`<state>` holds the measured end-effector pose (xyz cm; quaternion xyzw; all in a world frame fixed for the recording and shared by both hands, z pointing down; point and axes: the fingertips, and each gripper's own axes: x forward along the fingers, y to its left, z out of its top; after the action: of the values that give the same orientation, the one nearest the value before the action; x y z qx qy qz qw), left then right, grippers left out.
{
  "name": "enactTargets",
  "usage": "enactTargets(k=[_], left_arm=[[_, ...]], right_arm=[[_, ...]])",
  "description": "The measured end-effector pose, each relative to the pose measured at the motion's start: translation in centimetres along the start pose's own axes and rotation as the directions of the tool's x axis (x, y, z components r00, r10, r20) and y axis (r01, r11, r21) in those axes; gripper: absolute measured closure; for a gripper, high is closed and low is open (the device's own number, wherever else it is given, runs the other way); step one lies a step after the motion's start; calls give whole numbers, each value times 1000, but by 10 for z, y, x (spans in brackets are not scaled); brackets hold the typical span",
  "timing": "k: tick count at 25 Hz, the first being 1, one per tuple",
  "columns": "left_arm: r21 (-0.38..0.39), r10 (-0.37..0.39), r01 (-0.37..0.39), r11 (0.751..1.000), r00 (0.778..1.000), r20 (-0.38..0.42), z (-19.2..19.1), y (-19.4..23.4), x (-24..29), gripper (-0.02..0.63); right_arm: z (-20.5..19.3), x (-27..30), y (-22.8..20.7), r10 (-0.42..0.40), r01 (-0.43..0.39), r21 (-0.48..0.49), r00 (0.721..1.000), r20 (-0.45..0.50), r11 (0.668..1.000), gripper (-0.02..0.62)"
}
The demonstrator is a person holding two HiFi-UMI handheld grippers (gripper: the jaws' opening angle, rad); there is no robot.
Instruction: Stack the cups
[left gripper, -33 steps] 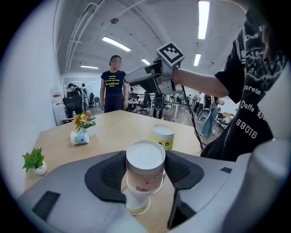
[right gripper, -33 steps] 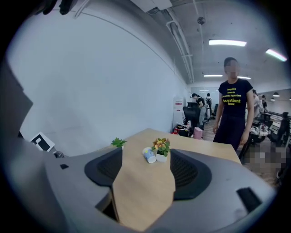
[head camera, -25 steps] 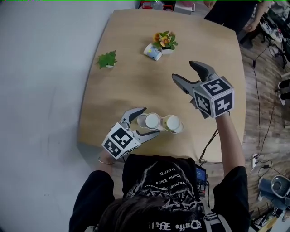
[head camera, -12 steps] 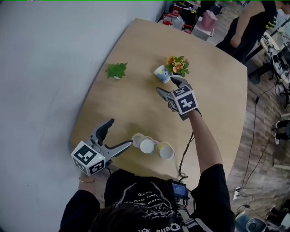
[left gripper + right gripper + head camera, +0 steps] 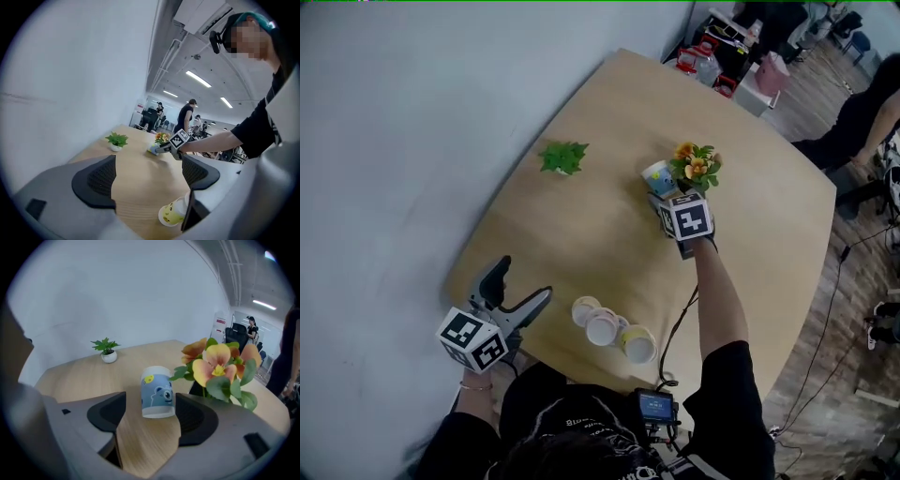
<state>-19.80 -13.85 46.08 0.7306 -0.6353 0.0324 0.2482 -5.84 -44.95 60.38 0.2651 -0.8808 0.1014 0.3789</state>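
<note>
Three paper cups [image 5: 603,326] sit close together near the table's front edge; the yellow one [image 5: 171,213] shows low in the left gripper view. My left gripper [image 5: 523,281] hangs to their left, apart from them. Its jaws have just been opening and stand open [image 5: 147,173] with nothing between them. A blue bear cup [image 5: 157,392] stands wide end down beside the orange flowers [image 5: 220,366]. My right gripper [image 5: 151,401] is open around it, and the pads [image 5: 194,413] do not press on it. In the head view that gripper [image 5: 664,195] is at the blue cup [image 5: 657,174].
A small green plant [image 5: 563,157] in a white pot stands at the table's [image 5: 581,225] left side. The flower pot [image 5: 696,164] stands right behind the blue cup. A grey wall runs along the left. Bags and a person are beyond the far end.
My left gripper drew back leftward from the three cups, rolled and opened wider. The right gripper travelled away across the table and sank down to the blue cup by the flowers.
</note>
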Motion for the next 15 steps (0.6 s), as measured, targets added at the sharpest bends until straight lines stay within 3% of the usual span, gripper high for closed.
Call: enactTargets(k=[4,7,15], left_arm=[[-32,66,-65,997,998,20,2,12,-8,155],[-50,108,-107,993,994,28,0,18,-11,155],[-48,151,-151,987,988,11,-9,16,-12,155]], right_arm=[[-12,12,-9,-34,31,-59,998,-43,998,250],[-16,18,-20,-62,62,-18,998,-23,998,250],[-30,29,-22,-19,19,3,998,-58,1000,313]])
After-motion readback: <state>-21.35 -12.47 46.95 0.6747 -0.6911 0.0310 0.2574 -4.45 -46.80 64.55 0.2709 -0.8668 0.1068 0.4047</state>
